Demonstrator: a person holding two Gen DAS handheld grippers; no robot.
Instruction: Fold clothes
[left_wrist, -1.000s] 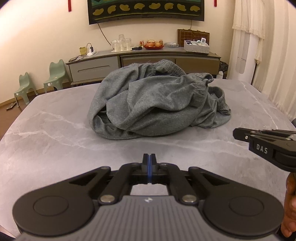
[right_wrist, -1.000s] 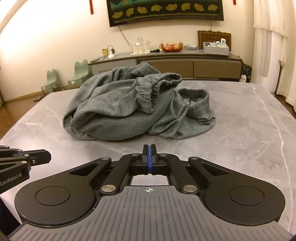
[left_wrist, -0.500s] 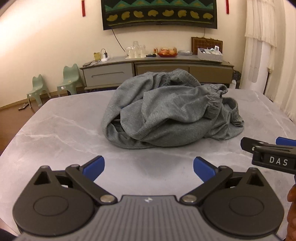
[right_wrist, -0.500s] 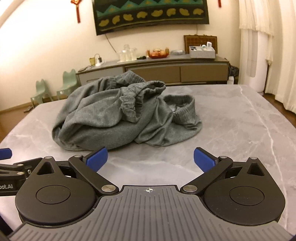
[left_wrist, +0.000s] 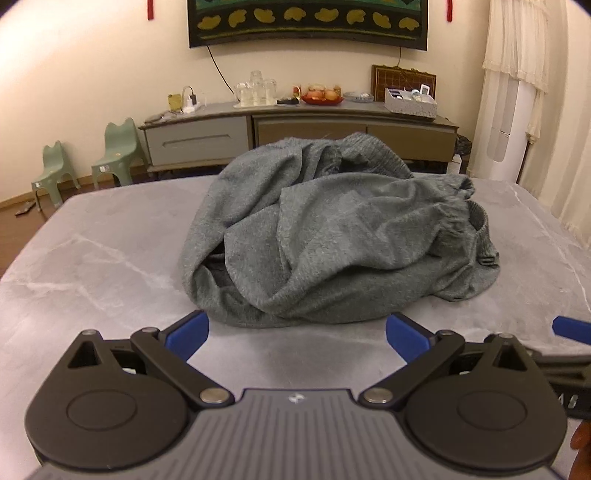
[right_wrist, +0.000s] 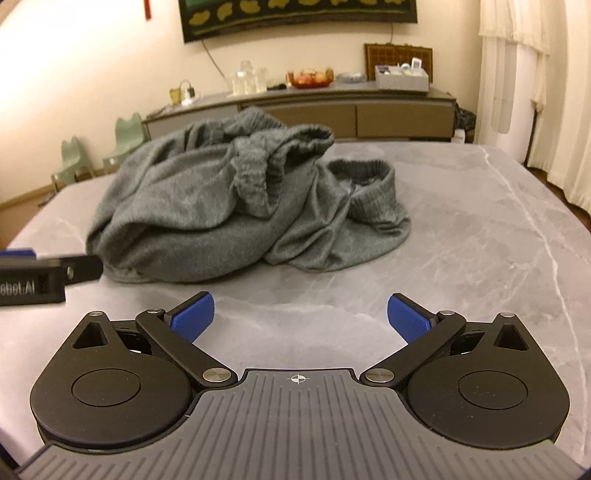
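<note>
Crumpled grey garment (left_wrist: 332, 236) on the marble worktop (left_wrist: 92, 258).
Left tool (left_wrist: 297, 332) and right tool (right_wrist: 301, 314) both gape wide, empty, garment at 12 o'clock.

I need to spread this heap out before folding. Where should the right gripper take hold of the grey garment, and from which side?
Probably the gathered elastic band on top of the grey garment. It stands up as a thick, raised ridge with an open hollow behind it, so one finger could slip inside. Bring the open right gripper in from the near side, slightly above. The flat hem against the marble table offers less to pinch.
</note>
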